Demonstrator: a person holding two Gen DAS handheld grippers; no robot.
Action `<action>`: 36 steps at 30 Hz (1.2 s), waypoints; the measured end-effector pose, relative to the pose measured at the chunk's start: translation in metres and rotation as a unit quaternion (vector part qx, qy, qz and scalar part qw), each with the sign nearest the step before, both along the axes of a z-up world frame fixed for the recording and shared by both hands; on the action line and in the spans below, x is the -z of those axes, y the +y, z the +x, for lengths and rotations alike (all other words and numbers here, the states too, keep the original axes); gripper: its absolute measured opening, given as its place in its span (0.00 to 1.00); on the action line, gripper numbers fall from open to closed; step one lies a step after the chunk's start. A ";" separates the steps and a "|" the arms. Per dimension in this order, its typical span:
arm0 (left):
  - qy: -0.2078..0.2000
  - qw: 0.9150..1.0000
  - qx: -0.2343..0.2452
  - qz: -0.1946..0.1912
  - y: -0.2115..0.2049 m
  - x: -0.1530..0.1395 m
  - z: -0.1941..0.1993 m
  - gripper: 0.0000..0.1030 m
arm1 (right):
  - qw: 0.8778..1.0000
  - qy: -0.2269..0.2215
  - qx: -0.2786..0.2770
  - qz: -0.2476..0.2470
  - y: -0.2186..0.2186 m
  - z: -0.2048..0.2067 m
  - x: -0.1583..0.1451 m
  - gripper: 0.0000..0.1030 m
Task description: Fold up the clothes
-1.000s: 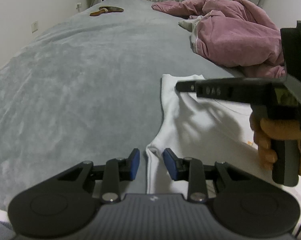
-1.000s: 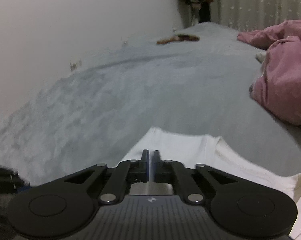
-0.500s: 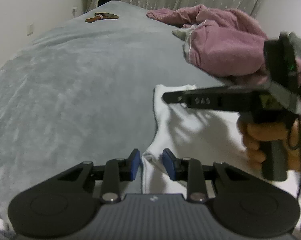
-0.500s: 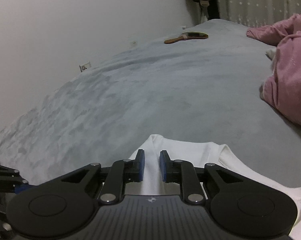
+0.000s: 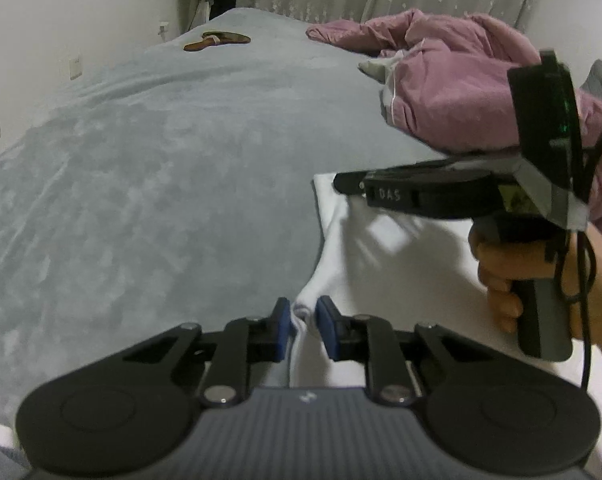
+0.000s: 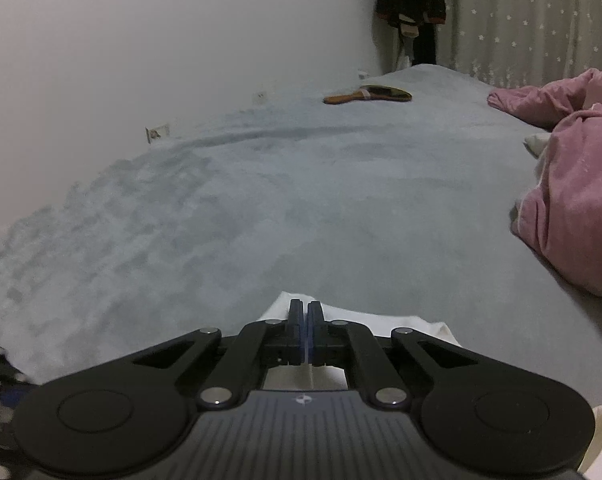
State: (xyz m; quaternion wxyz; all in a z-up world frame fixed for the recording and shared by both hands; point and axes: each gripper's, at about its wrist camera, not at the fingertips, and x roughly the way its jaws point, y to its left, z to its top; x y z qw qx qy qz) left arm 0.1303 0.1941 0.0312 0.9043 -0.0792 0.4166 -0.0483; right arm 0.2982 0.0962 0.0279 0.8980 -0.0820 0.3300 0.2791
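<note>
white garment (image 5: 397, 256) lying flat on the grey bedspread (image 5: 161, 184), near its right side. left gripper (image 5: 303, 316): jaws closing, a raised fold of the garment's edge between the 2 blue pads, not yet pressed. right gripper (image 6: 304, 316): jaws closed tight on the garment's far corner (image 6: 285, 306). pink quilt (image 5: 453, 92) bunched beyond the garment; a wooden paddle (image 6: 367, 95) lies far off near the wall.
</note>
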 end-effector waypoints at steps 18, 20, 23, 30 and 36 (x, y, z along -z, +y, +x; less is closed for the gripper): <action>0.021 1.000 0.000 -0.007 0.022 -0.005 0.005 0.21 | 0.998 -0.001 -0.067 -0.021 0.007 -0.031 -0.006 0.06; 0.028 0.999 0.006 0.015 0.016 -0.001 0.005 0.21 | 0.998 0.011 -0.058 -0.013 0.004 -0.027 0.003 0.06; 0.031 0.999 0.004 0.012 0.017 -0.001 0.006 0.21 | 0.999 0.014 -0.032 0.005 -0.003 -0.023 0.003 0.05; 0.034 0.999 -0.001 -0.005 0.025 -0.006 0.005 0.21 | 1.000 -0.006 0.007 -0.013 -0.010 -0.036 -0.002 0.07; 0.025 0.998 -0.045 -0.045 0.053 -0.016 0.007 0.21 | 0.998 -0.011 -0.055 0.009 0.003 -0.068 -0.011 0.12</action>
